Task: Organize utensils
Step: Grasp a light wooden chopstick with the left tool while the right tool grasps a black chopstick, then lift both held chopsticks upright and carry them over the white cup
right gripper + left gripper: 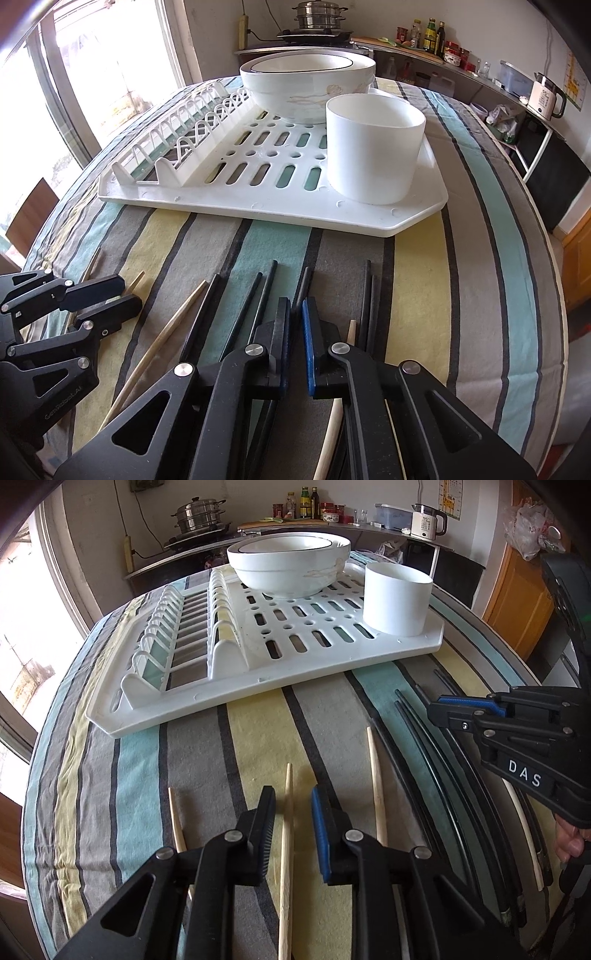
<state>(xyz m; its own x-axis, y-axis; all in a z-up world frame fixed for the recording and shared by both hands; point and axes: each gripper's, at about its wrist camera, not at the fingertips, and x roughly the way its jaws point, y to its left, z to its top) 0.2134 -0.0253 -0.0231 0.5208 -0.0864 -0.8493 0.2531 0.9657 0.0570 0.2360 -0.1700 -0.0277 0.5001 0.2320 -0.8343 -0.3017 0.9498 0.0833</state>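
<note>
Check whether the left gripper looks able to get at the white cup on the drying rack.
Probably yes. The left gripper sits low over a wooden chopstick, and only bare striped cloth and open rack lie between it and the white cup.

Striped cloth [258, 738] looks matt and woven; drying rack [280, 672] is glossy white plastic; pale chopsticks [286, 849] are bare wood; bowl [288, 565] is glazed ceramic.
</note>
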